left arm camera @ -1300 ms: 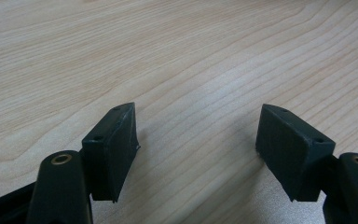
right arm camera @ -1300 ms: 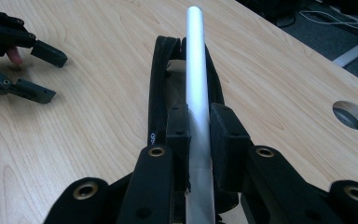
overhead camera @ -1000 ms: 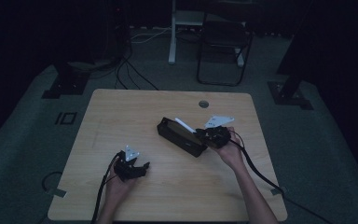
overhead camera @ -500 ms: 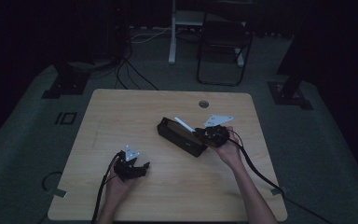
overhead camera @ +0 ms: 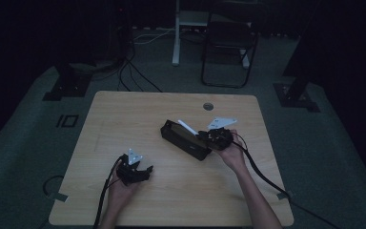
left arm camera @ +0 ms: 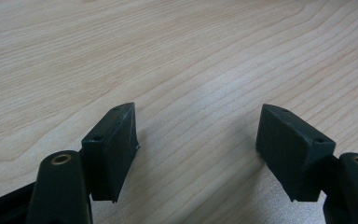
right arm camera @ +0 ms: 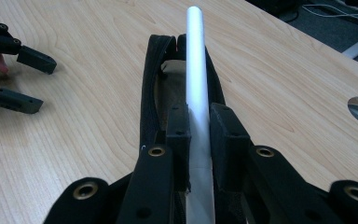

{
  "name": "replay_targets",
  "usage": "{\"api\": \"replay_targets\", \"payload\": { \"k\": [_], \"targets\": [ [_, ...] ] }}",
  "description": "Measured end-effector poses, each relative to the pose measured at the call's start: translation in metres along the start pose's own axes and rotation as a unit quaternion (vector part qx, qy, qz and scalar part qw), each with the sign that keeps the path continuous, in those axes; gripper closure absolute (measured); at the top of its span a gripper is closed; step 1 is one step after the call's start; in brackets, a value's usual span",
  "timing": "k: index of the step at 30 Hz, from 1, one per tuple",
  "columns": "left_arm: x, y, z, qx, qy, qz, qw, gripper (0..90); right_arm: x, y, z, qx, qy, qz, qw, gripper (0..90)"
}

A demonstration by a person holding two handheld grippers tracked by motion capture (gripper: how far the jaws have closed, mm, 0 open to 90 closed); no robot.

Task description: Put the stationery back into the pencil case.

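Two jaws of the right gripper [right arm camera: 199, 126] are clamped on the white pen [right arm camera: 196, 70] — held above the black case [overhead camera: 185, 139], apparently unzipped. Alignment with its slot is advised — left gripper [left arm camera: 198, 140] stands wide, empty.

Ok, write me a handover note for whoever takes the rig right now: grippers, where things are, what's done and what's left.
Right gripper: shut on a white pen, held over the open black case at mid-table.
Left gripper: open, nothing between its jaws, low over bare table at the near left.
Done: case open, pen gripped and lined up along the opening.
Left: pen is not yet released; probably lower it into the case, let go, then close the case, perhaps steadying it with the left gripper.
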State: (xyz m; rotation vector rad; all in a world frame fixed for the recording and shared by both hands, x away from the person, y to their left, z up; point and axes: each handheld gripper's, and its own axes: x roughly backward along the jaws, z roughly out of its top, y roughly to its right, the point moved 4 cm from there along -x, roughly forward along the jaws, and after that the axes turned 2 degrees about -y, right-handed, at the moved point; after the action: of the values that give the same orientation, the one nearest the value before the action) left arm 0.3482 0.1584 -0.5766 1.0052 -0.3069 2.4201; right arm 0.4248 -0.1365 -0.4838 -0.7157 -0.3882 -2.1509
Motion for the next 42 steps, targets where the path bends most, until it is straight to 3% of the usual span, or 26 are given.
{"api": "replay_targets", "payload": {
  "k": [42],
  "targets": [
    [0.000, 0.000, 0.001, 0.000, -0.001, 0.000, 1.0000, 29.4, -0.021, -0.001, -0.005, -0.001, -0.007, 0.017, 0.9998, 78.9]
  ]
}}
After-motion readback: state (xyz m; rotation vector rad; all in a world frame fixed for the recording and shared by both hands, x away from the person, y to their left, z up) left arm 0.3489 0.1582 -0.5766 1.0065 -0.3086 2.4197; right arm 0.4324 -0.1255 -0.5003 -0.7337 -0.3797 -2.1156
